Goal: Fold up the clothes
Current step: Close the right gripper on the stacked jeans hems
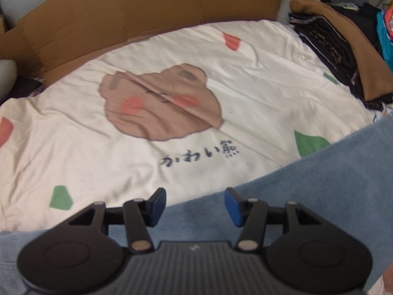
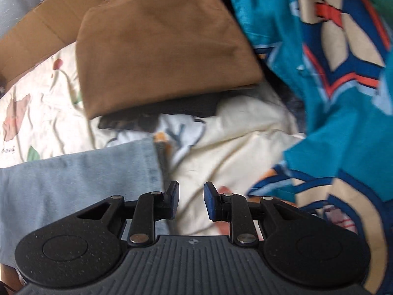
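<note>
Light blue jeans [image 1: 307, 184] lie across the near edge of a cream bedsheet with a brown bear print [image 1: 159, 103]. My left gripper [image 1: 195, 199] hovers over the jeans' upper edge, open, with nothing between its blue pads. In the right wrist view the hem of a jeans leg [image 2: 98, 172] ends just left of my right gripper [image 2: 191, 194]. That gripper is open with a narrow gap and holds nothing, above the cream sheet [image 2: 233, 135]. A teal patterned garment [image 2: 331, 86] lies crumpled to the right.
A folded brown garment [image 2: 159, 44] rests on a black one [image 2: 172, 110] at the back; the same stack [image 1: 343, 49] shows at the upper right of the left wrist view. Flattened cardboard [image 1: 147, 12] stands behind the sheet.
</note>
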